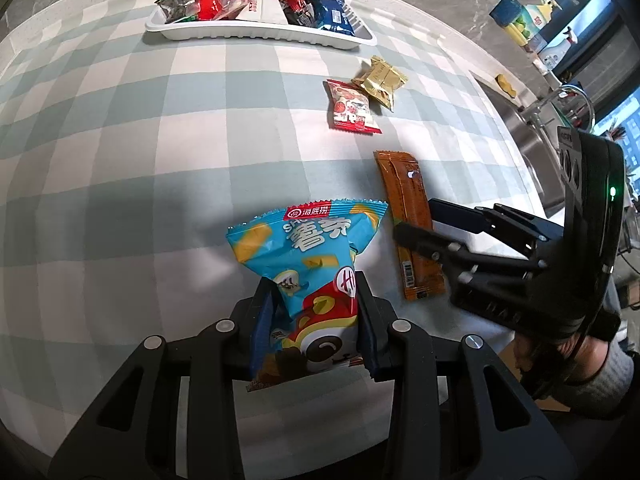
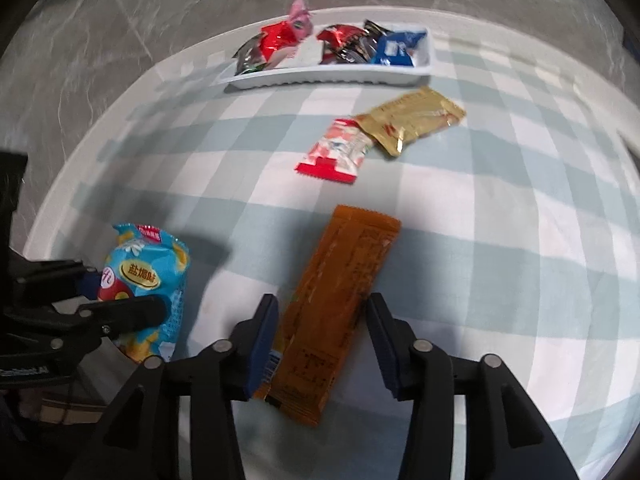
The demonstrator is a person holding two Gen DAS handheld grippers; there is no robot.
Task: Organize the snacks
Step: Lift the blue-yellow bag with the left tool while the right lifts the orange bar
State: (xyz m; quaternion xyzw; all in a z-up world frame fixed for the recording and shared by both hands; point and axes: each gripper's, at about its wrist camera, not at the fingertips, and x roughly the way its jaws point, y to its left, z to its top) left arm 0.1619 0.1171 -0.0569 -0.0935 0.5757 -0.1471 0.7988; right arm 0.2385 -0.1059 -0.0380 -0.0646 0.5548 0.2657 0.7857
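Glossy foil packets [image 1: 304, 272]; seemingly cloth tablecloth [image 1: 160, 140].

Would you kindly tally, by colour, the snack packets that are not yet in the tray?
Blue packet, in left gripper: 1
Orange packet, between right gripper fingers: 1
Red-and-white packet: 1
Gold packet: 1
Total: 4

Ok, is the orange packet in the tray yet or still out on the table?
Out. The orange packet lies flat on the checked cloth, between the open right gripper fingers, well short of the white tray.
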